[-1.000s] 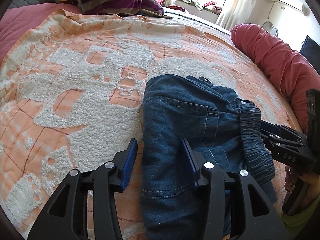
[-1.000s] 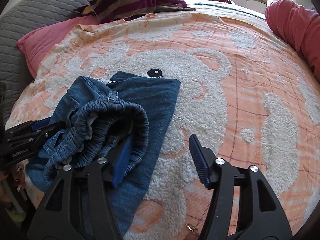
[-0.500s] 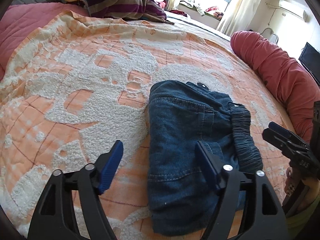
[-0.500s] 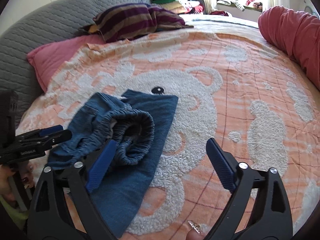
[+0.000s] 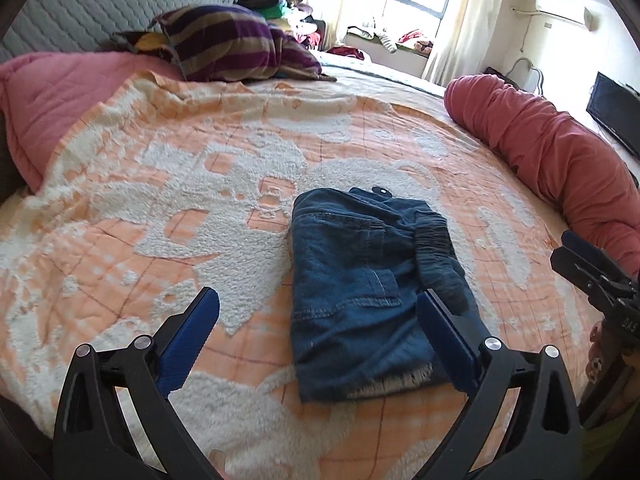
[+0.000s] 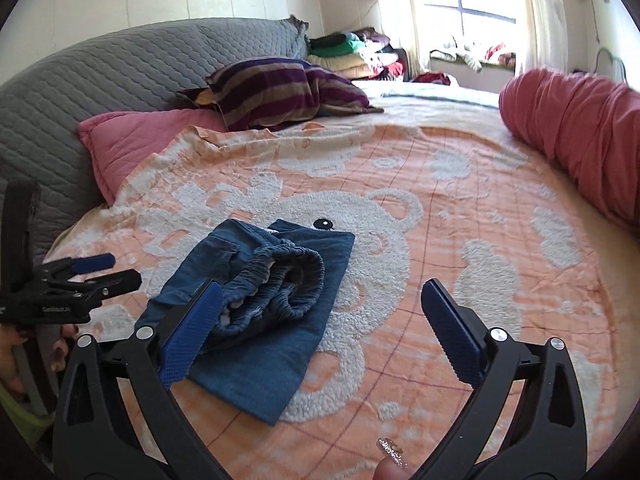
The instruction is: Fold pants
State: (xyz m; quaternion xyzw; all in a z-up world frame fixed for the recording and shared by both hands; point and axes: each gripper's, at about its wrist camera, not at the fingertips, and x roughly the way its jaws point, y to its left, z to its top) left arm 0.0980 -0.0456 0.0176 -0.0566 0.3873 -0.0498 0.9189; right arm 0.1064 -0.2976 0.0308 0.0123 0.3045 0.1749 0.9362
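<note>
grippers, left gripper (image 5: 318, 338) and right gripper (image 6: 320, 330), wide apart, empty, above folded pants (image 5: 360, 292)

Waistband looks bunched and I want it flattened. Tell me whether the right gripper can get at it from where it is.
Probably yes. The right gripper is open and holds nothing, and the elastic waistband of the folded pants lies uncovered just beyond its left finger, nothing between.
</note>
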